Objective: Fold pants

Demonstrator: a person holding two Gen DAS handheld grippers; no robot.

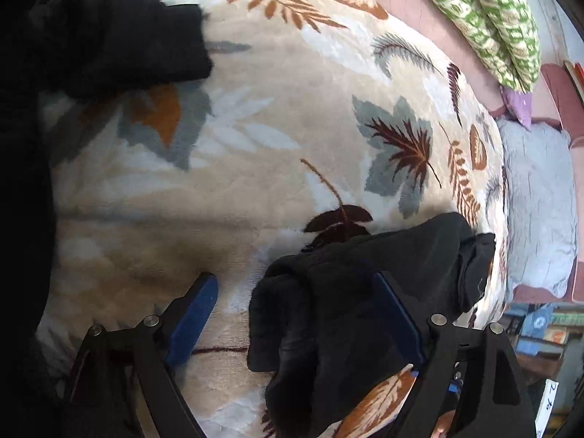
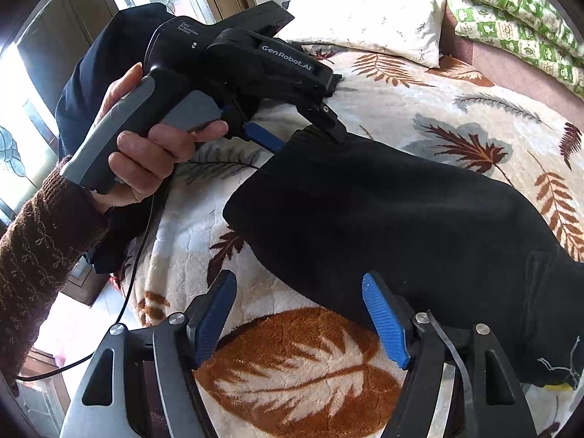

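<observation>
Black pants (image 2: 383, 211) lie in a folded bundle on a leaf-patterned blanket (image 2: 292, 365). My right gripper (image 2: 301, 323) stands open just before the bundle's near edge, with its right pad (image 2: 387, 325) against the cloth and blanket showing between the fingers. My left gripper (image 2: 299, 133), held by a person's hand (image 2: 146, 153), is at the bundle's far corner. In the left wrist view the left gripper (image 1: 297, 310) is open, and a bunched end of the pants (image 1: 346, 292) lies between the fingers, draped round the right pad (image 1: 398, 314). The left pad (image 1: 197, 310) stands apart from the cloth.
More dark cloth (image 1: 109, 36) lies at the blanket's upper left. Green patterned bedding (image 1: 492, 18) and a white pillow (image 2: 365, 11) line the far side. A grey cushion (image 1: 540, 200) sits beyond the blanket's right edge. A black cable (image 2: 138, 273) hangs off the bed's left side.
</observation>
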